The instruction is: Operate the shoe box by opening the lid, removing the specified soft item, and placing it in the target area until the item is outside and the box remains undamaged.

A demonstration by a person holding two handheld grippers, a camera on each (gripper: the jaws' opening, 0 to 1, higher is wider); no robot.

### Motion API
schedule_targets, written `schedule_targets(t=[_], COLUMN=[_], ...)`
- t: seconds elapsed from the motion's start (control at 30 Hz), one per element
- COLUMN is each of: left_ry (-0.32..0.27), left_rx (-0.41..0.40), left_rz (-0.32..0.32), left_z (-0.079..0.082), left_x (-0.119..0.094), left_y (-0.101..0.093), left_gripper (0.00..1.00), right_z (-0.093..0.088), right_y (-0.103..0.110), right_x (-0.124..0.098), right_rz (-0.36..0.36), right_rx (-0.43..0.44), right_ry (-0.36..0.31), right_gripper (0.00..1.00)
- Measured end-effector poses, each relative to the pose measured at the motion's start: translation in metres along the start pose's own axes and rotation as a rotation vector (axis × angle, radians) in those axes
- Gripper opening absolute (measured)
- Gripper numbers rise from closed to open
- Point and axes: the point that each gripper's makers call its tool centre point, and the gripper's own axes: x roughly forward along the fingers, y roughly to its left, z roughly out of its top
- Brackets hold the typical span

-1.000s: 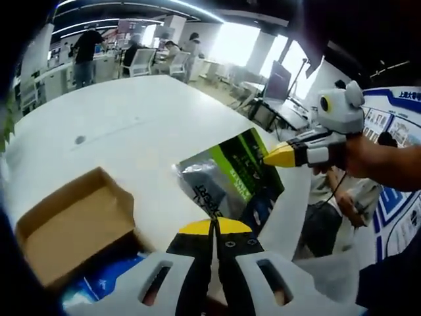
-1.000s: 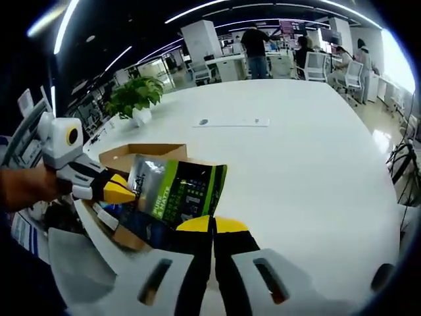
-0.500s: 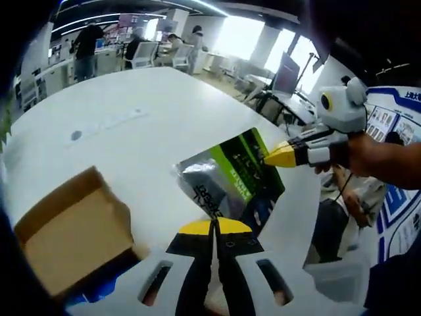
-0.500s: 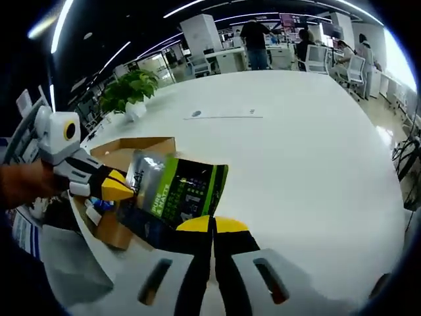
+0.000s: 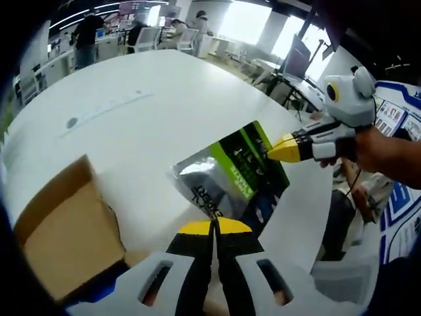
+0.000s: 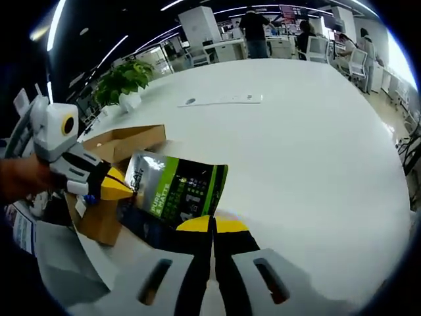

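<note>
Left gripper view, nearest: left gripper (image 5: pixel 214 227) with yellow-tipped jaws pressed together, pinching the near edge of a green, silver and black soft pouch (image 5: pixel 233 174). Held above the white table (image 5: pixel 145 112), clear of the cardboard shoe box (image 5: pixel 66 230). Box at lower left, open, with blue contents just visible at its lower edge. At the pouch's far right corner, the right gripper (image 5: pixel 284 149), yellow tip closed on that corner, gripped by a hand (image 5: pixel 375 148) coming in from the right. Farther off on the tabletop, a small dark round mark (image 5: pixel 72 122) beside a pale strip. Beyond the table edge, office desks, chairs and people standing and sitting.

Right gripper view, nearest: right gripper (image 6: pixel 212 224), jaws closed tight on the lower edge of the soft pouch (image 6: pixel 177 191). Pouch stretched flat between the two tools, lifted off the white table (image 6: pixel 296 131). On its left corner, the left gripper (image 6: pixel 122 191), yellow tip clamped onto the silver part, with a hand (image 6: pixel 20 181) behind it. Just behind and below, the shoe box (image 6: pixel 112 171), lid flap open, standing near the table edge. Farther back, a potted green plant (image 6: pixel 122 80) at the left rim of the table, then a white strip (image 6: pixel 227 99) lying flat on the surface. Farthest, desks, chairs and people under ceiling strip lights.
</note>
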Motion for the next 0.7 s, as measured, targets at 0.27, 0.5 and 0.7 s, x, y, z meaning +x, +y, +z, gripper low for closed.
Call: schedule_targets(t=[0.27,0.5,0.7], left_ry=[0.073,0.127,0.167], left_rx=[-0.010,0.002,0.013], left_rz=[0.016,0.033,0.049], left_z=[-0.012,-0.018,-0.025], left_x=[0.010,0.018,0.026], left_y=[-0.002,0.000,0.003], left_gripper=[0.00,0.00,0.00], right_z=[-0.013,-0.022,-0.029], right_y=[-0.004,-0.007,-0.009], right_x=[0.011,0.015,0.021], right_rz=[0.001,-0.002,-0.001], right_rx=[0.006,0.003,0.003], right_ry=[0.023,0.044,0.053], right_gripper=[0.00,0.00,0.00])
